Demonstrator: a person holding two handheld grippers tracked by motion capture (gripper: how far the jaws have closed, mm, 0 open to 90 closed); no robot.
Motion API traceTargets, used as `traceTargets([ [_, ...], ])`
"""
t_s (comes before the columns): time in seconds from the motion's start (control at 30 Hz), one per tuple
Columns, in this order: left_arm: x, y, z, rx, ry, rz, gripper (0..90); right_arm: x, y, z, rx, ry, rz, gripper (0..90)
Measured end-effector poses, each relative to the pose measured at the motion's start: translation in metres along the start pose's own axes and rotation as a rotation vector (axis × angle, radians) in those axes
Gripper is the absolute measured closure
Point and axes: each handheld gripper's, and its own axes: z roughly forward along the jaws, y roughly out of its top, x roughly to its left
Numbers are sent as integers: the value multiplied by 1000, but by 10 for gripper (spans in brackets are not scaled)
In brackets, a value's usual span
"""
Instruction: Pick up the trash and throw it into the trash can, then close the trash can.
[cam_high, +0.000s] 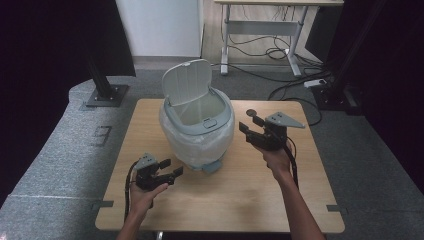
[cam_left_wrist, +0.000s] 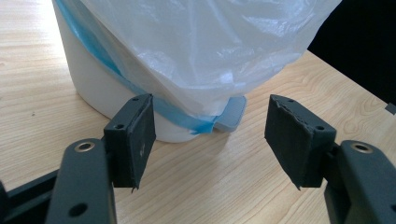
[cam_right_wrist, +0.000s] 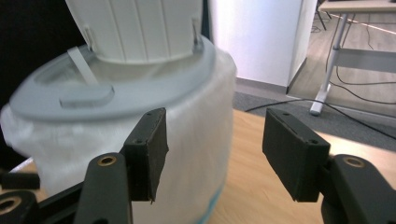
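A: Where's the bin?

B: The bin (cam_high: 199, 120) stands on the table (cam_high: 280, 200), a little toward eleven o'clock of the table's middle. Its lid (cam_high: 186, 82) is tipped up at twelve, and a white bag (cam_high: 200, 142) hangs down over the outside. The pedal (cam_high: 212, 166) sticks out at the base, toward six.

A: And the grippers?

B: The left gripper (cam_high: 167, 168) sits at seven o'clock from the bin, low by the table, jaws spread wide with nothing between them, aimed at the pedal (cam_left_wrist: 231, 114) and bag (cam_left_wrist: 205, 46). The right gripper (cam_high: 250, 123) is at three o'clock, raised near the rim (cam_right_wrist: 116, 91), also wide open and empty.
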Motion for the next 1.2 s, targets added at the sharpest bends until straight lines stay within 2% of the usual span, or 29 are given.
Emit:
traceTargets([
  [0.27,-1,-1,2,5,1,-2,334,-13,-43,-27,30,-45,-4,401],
  [0.57,-6,-3,7,11,-1,6,333,-22,-86,-50,70,-66,10,408],
  [0.9,-16,7,2,-18,-16,40,327,-26,-94,-61,67,-72,5,408],
  [1.2,-17,36,-16,-54,-48,46,306,-28,-104,-63,101,-82,5,407],
])
